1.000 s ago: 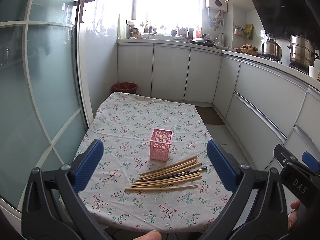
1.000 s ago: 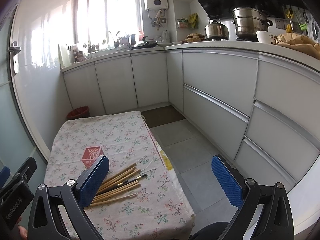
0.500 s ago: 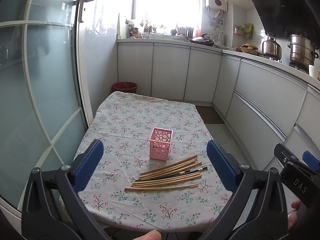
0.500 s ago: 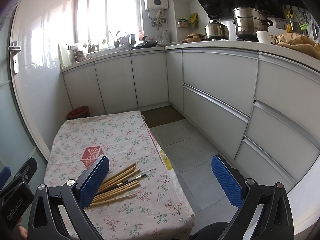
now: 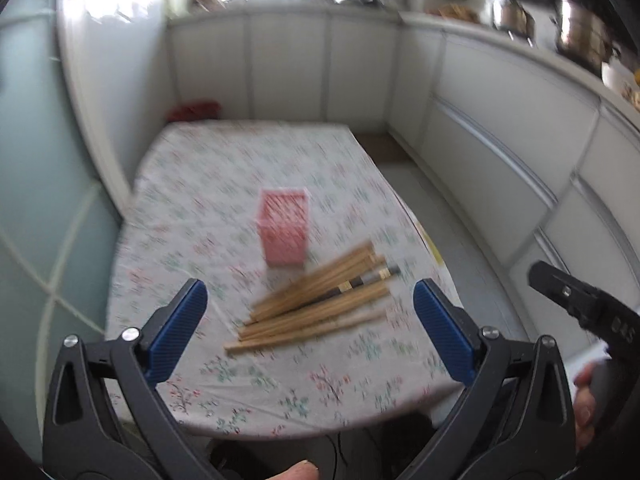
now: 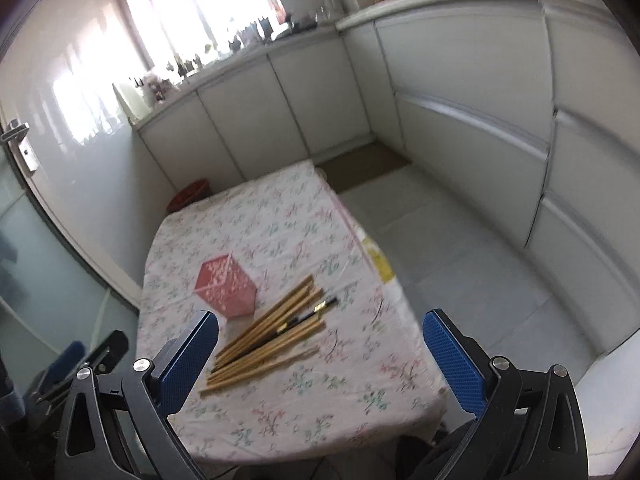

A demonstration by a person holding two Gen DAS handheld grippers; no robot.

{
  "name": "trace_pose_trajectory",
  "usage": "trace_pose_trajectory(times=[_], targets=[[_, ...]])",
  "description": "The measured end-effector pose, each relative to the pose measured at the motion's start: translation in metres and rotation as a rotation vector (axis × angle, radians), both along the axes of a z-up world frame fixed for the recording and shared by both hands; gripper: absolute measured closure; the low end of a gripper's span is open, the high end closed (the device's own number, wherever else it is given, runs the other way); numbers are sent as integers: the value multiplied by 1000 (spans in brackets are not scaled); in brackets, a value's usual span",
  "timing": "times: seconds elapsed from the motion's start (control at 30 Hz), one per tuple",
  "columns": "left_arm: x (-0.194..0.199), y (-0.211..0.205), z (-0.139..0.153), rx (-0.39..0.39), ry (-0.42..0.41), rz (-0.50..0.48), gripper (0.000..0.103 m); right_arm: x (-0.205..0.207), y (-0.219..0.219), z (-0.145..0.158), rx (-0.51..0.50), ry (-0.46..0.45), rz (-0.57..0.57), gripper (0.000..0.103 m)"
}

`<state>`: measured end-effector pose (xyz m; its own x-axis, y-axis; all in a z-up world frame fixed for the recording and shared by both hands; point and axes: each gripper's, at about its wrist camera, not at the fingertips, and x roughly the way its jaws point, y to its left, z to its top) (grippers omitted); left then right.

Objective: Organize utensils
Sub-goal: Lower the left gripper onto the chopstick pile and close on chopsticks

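Note:
A pink perforated holder (image 5: 283,231) (image 6: 225,289) stands upright on the floral tablecloth (image 5: 224,184) (image 6: 280,232). Just in front of it lies a loose pile of wooden chopsticks (image 5: 316,304) (image 6: 266,338), with one dark chopstick (image 6: 296,322) among them. My left gripper (image 5: 310,330) hangs open above the table's near edge, its blue pads on either side of the pile in view, empty. My right gripper (image 6: 320,358) is also open and empty, over the near right part of the table. The right gripper's body (image 5: 588,308) shows at the left view's right edge.
White kitchen cabinets (image 6: 460,92) run along the right and back. A glass door (image 5: 44,184) stands at the left. A red bin (image 6: 190,196) sits on the floor behind the table. Pots (image 5: 576,32) stand on the counter. Grey floor tiles (image 6: 460,280) lie to the right.
Both grippers have tilted down and moved forward toward the table; the holder and chopsticks now appear larger and nearer. Both views are motion-blurred. Nothing was taken hold of.

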<state>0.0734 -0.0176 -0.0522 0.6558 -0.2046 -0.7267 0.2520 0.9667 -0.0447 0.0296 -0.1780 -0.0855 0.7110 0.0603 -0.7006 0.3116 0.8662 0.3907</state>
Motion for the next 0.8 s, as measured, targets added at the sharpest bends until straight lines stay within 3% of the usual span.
trace_pose_trajectory(times=[0.13, 0.27, 0.5, 0.7, 0.8], targets=[[26, -11, -30, 88, 93, -59, 1, 20, -17, -36, -30, 104, -71, 0], [52, -24, -61, 117, 226, -130, 1, 39, -32, -62, -40, 164, -104, 0], [102, -75, -101, 84, 520, -365, 1, 62, -69, -108, 75, 226, -156, 0], [162, -123, -126, 128, 645, -413, 1, 74, -101, -146, 197, 285, -203, 0], [196, -143, -141, 128, 664, -402, 1, 82, -109, -160, 267, 320, -191, 0]])
